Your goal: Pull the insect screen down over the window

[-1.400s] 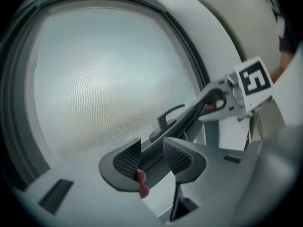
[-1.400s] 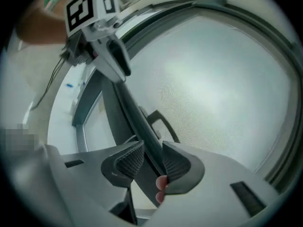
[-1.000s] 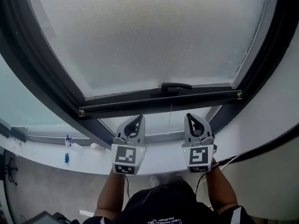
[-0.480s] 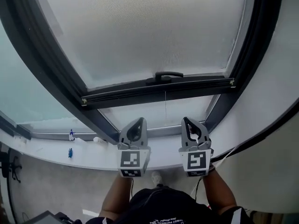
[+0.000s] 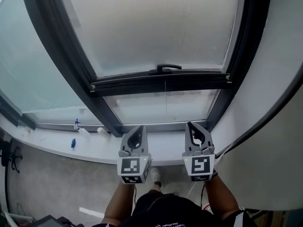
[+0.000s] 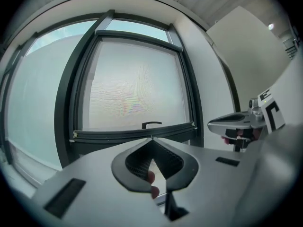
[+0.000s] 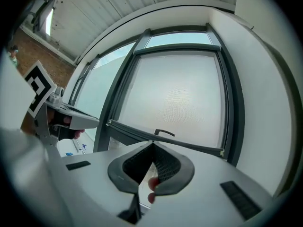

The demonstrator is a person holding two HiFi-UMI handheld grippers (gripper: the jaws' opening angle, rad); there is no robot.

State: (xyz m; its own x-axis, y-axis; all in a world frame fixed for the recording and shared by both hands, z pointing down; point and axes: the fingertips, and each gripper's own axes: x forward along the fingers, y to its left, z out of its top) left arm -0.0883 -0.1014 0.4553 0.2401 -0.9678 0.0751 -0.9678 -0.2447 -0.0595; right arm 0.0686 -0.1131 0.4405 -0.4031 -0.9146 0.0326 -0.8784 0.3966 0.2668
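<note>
A dark-framed window (image 5: 61,37) fills the white wall ahead of me, with a pale sill (image 5: 94,149) running along its foot. The insect screen (image 5: 156,27) covers most of the opening. Its bottom bar (image 5: 161,82), with a small black handle (image 5: 168,68), lies across the frame. A strip of bare glass (image 5: 142,109) shows between bar and sill, and a thin cord (image 5: 165,103) hangs from the bar over that strip. I hold my left gripper (image 5: 140,128) and right gripper (image 5: 191,125) side by side near the sill, well apart from the bar, both pointing at the window. Each has its jaws pressed together on nothing. Far left on the sill lie small blue objects (image 5: 73,143).
</note>
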